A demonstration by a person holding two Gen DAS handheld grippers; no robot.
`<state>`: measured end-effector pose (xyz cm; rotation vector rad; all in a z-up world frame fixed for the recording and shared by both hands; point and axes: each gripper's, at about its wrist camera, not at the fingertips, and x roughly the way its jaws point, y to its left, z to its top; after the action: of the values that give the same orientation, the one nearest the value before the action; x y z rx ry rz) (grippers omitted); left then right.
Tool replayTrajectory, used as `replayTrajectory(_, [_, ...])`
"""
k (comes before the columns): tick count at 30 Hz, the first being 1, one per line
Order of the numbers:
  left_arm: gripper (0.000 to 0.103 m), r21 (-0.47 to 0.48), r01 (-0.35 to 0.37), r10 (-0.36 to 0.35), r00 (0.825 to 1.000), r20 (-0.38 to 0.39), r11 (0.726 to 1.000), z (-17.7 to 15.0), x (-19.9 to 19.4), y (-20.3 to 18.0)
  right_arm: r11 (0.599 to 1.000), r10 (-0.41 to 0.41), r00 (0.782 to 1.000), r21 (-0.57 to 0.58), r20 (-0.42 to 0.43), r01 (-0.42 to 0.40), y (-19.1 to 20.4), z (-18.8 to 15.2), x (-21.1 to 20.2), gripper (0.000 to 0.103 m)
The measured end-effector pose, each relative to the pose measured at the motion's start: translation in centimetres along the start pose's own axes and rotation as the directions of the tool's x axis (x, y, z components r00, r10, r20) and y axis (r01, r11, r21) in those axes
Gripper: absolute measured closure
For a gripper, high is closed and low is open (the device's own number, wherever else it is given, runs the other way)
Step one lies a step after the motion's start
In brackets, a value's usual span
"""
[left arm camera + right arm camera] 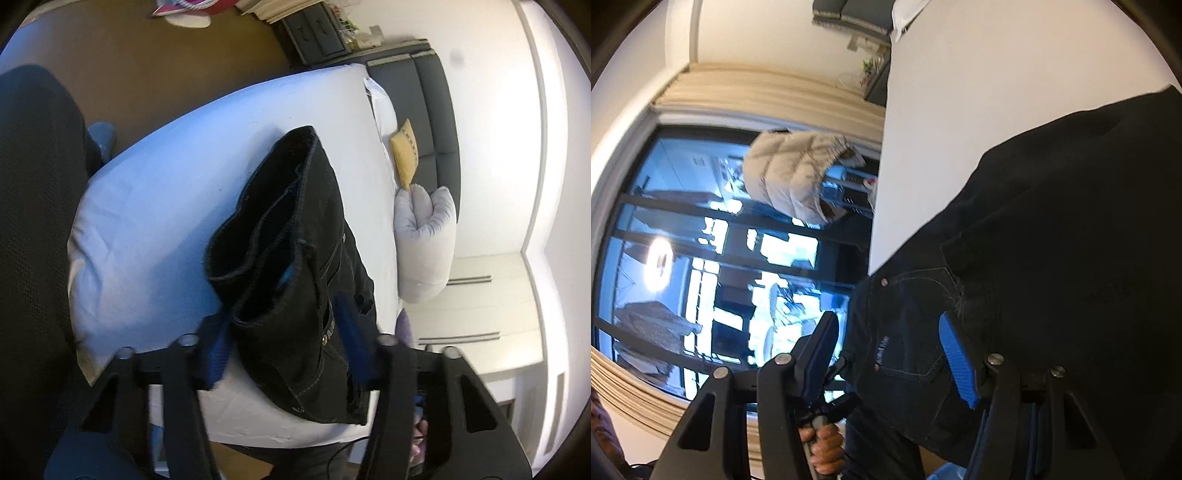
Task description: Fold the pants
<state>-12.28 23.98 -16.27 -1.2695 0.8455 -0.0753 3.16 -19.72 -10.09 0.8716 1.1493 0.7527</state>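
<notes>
Black jeans lie folded on a white-covered surface, leg hems stacked near the waistband with its metal button. My left gripper straddles the near end of the bundle, and its blue pads press the cloth from both sides. In the right wrist view the jeans fill the right half, with the pocket and a small label showing. My right gripper stands open around the waist corner. One of its pads rests against the denim, while the other finger stays just off the cloth edge.
A dark grey sofa with a yellow cushion and a rolled grey pillow lies beyond the white surface. A person's dark clothing is at the left. A window, a beige puffer jacket and a hand show on the right gripper's left.
</notes>
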Motion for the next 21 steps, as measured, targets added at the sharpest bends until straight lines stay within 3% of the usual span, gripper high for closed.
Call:
replayTrajectory(1, [0.071, -0.001, -0.002, 0.002, 1.0, -0.005, 1.0, 0.1, 0.1, 0.0, 1.0, -0.01, 1.0, -0.006, -0.014, 0.01, 0.0, 0.2, 0.4, 0.042])
replayTrajectory(5, [0.082, 0.051, -0.035, 0.035, 0.999, -0.001, 0.998, 0.2, 0.2, -1.3, 0.997, -0.078, 0.993, -0.014, -0.092, 0.077, -0.6, 1.2, 2.5, 0.042])
replayTrajectory(8, [0.087, 0.105, -0.058, 0.057, 0.998, 0.009, 0.993, 0.2, 0.1, -3.0, 0.982, -0.18, 0.965, 0.026, -0.19, 0.188, -3.0, 1.0, 4.8, 0.044])
replayTrajectory(10, [0.089, 0.138, -0.067, 0.066, 0.998, 0.012, 0.988, 0.2, 0.1, -4.2, 0.981, -0.189, 0.967, 0.004, -0.17, 0.192, -3.5, 0.6, 5.1, 0.05])
replayTrajectory(13, [0.09, 0.243, -0.087, 0.083, 0.996, 0.025, 0.966, -0.1, 0.2, -7.2, 0.985, -0.173, 0.973, 0.0, -0.154, 0.175, -3.4, 0.4, 4.7, 0.05])
replayTrajectory(17, [0.09, 0.444, -0.109, 0.101, 0.994, 0.042, 0.889, -1.9, 1.2, -13.1, 0.992, -0.109, 0.989, 0.052, -0.104, 0.115, -3.4, 0.7, 2.8, 0.042])
replayTrajectory(21, [0.09, 0.65, -0.095, 0.106, 0.994, 0.023, 0.754, -5.3, 4.3, -19.5, 0.995, -0.014, 0.998, 0.095, -0.063, 0.02, -3.5, 1.4, 0.2, 0.041])
